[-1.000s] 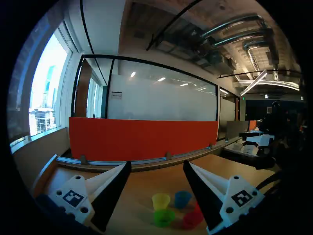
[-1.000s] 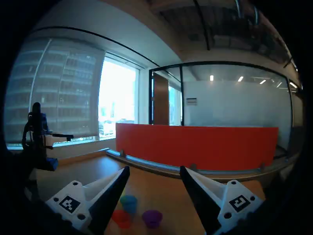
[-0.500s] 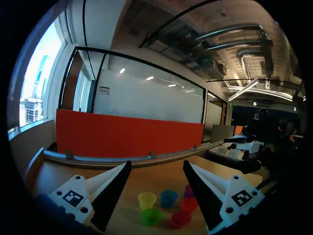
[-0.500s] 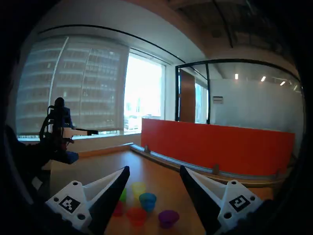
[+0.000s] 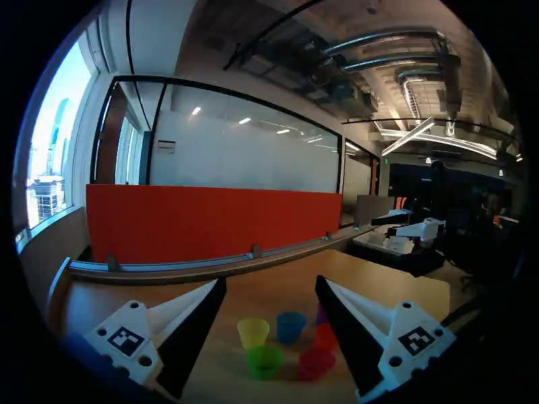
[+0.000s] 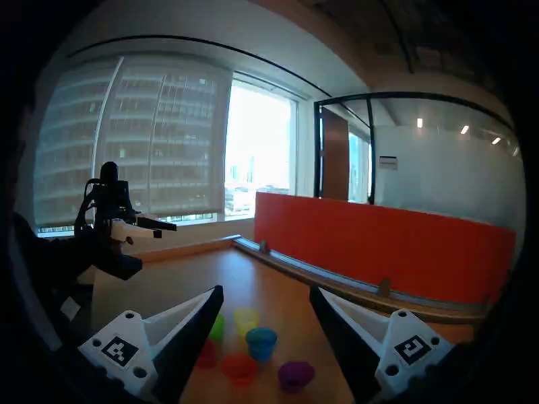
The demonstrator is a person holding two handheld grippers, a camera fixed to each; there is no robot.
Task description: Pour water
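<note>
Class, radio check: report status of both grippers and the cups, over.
Left gripper open, empty. Right gripper open, empty. Coloured cups clustered ahead, untouched. Nothing blocking.

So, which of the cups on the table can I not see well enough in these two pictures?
- Left gripper view: the purple cup is mostly hidden behind one of the fingers.
- Right gripper view: the green cup and the red cup are partly covered by one of the fingers.
- Both views: the cups are small and seen from the side, so whether any holds water cannot be told.
</note>
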